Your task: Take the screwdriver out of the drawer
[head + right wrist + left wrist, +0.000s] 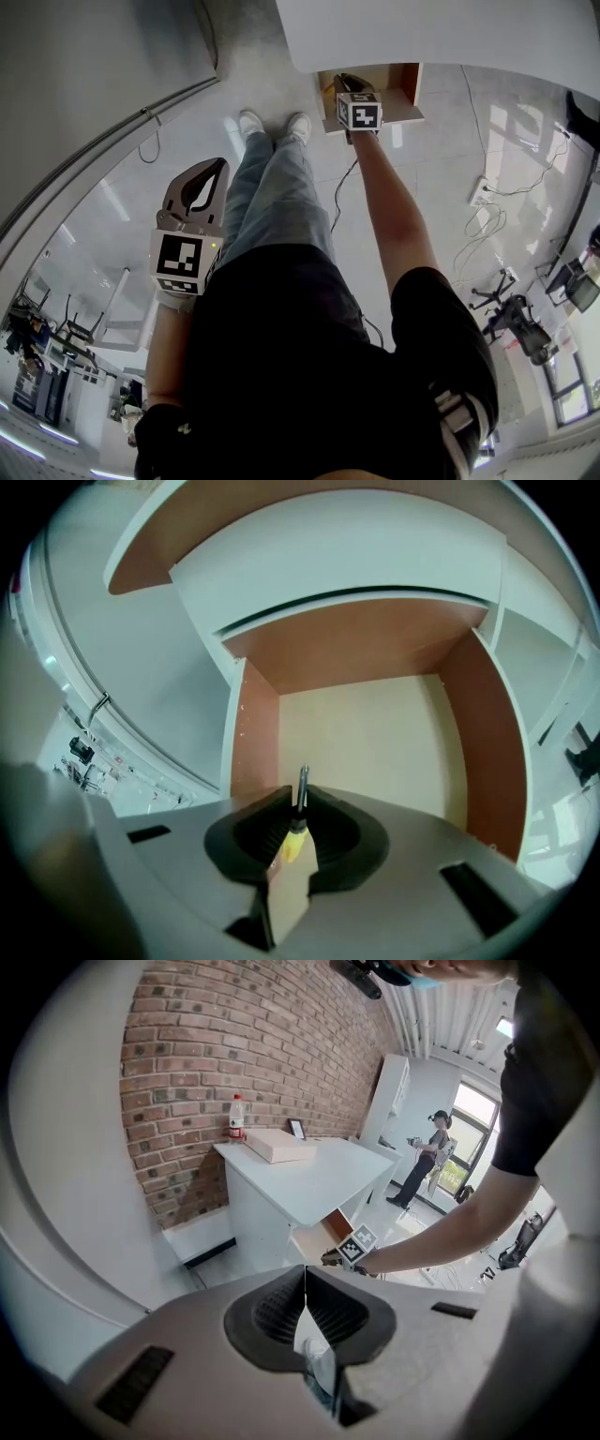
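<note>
Right gripper view: right hand-held gripper [300, 805] pinched yellow-handled screwdriver [297, 832], shaft pointing forward over open drawer [375, 728]; left hand-held gripper [305, 1277] pressed together, well apart.

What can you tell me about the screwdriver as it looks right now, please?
The screwdriver shows a yellow, plastic-looking handle end and a thin grey metal shaft. The right gripper is shut on it, its jaws pressing both sides near the handle. The shaft pokes forward past them toward the pale floor of the open drawer. Its tip is too small to read.
</note>
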A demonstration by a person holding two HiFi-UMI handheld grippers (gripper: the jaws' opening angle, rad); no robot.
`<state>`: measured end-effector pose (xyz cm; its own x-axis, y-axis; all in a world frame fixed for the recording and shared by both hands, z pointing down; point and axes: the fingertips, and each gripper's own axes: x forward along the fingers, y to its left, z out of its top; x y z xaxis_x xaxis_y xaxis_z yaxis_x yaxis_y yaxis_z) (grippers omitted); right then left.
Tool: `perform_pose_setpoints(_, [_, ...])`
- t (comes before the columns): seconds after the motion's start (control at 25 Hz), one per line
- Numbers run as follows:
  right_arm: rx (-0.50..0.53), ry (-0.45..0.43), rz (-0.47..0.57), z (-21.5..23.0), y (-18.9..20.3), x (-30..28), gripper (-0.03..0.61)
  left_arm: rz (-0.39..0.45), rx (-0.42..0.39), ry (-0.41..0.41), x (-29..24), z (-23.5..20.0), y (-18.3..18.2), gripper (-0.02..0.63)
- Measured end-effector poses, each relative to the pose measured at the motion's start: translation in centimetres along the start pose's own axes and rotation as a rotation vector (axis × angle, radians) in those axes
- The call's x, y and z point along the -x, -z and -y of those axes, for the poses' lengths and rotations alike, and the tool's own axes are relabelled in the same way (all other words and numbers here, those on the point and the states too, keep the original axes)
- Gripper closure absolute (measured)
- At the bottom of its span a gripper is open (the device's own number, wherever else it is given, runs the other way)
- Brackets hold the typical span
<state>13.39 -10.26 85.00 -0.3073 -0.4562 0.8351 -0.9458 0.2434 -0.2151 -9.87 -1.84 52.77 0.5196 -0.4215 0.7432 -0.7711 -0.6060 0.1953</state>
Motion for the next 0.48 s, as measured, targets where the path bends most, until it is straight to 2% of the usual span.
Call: perform_pose_setpoints(0.48, [0.044, 0.013, 0.087, -1.4, -3.3, 8.1, 0.522, 0.065, -0.016, 0.007, 1.6, 0.6, -2.6, 0.609])
